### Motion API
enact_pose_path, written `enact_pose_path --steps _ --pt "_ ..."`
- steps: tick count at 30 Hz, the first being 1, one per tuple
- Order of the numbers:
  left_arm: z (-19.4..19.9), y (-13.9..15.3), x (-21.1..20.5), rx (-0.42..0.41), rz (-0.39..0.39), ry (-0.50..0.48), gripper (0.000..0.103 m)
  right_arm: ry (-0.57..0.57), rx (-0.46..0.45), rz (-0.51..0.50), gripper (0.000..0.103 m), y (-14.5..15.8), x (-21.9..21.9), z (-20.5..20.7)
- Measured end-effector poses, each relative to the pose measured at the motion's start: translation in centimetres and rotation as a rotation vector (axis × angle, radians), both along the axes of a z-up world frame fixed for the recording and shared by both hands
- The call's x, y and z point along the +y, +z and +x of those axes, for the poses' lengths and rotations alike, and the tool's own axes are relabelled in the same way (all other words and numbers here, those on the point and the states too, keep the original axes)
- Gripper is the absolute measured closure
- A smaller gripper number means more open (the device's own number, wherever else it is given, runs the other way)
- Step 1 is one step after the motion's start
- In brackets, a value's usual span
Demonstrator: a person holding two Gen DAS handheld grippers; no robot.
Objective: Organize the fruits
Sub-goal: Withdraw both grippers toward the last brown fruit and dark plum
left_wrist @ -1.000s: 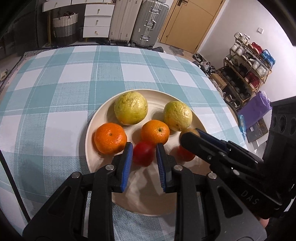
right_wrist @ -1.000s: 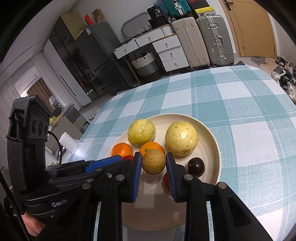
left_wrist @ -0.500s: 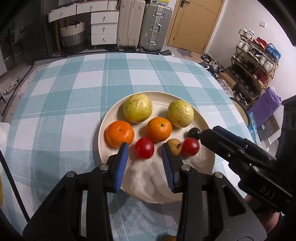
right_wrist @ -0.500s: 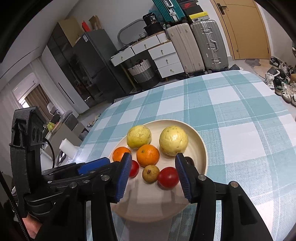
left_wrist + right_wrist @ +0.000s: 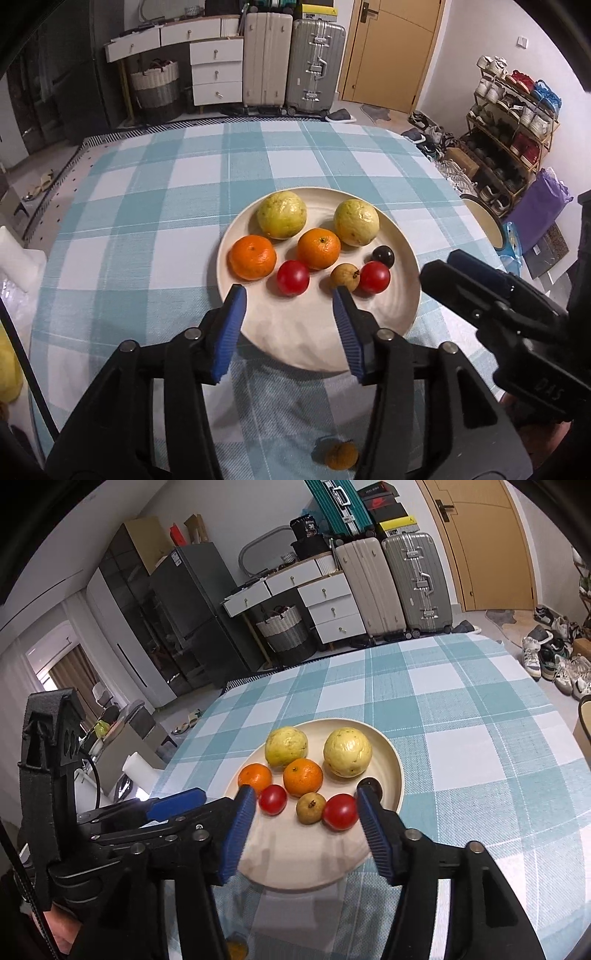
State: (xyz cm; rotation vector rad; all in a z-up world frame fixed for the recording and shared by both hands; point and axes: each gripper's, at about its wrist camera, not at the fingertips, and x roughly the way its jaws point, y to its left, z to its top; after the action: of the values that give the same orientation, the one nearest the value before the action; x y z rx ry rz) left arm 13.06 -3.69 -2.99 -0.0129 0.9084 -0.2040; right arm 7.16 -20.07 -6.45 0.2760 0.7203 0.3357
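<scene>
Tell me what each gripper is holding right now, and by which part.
Nothing is held. The left gripper and the right gripper are both open and empty; the fruits lie loose on the plate.

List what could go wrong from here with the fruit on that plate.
The red tomato, brown fruit and dark plum sit packed together, the plum near the plate rim; a careless nudge might roll it off. One small orange fruit lies on the cloth beneath the open left gripper, easily missed or knocked.
</scene>
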Motion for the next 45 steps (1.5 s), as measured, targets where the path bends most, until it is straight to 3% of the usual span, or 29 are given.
enact_pose_path --steps 7,10,13,30,38,45 --pt "-2.3 1.3 0.7 -0.042 0.03 0.017 0.036 0.015 -0.012 -0.023 0.03 1.0 0.5 -1.8" --pt "-3.5 1.8 0.9 -0.068 0.048 0.029 0.022 0.023 -0.011 -0.04 0.029 1.2 0.7 -2.6" --pt "-4.6 2.0 1.3 -0.078 0.068 0.042 0.021 0.024 -0.017 -0.051 0.021 1.2 0.9 -3.6" --pt "-8.9 0.6 3.6 -0.046 0.052 0.114 0.001 0.064 -0.034 -0.063 0.01 0.6 1.3 -8.7" --pt "-10.3 -1.1 3.9 -0.001 0.05 0.122 0.001 0.094 -0.013 -0.059 0.007 -0.7 1.8 -10.5" --pt "-11.2 -2.5 4.7 0.031 -0.013 0.119 0.001 0.116 0.023 -0.052 0.007 -2.1 2.2 -11.5"
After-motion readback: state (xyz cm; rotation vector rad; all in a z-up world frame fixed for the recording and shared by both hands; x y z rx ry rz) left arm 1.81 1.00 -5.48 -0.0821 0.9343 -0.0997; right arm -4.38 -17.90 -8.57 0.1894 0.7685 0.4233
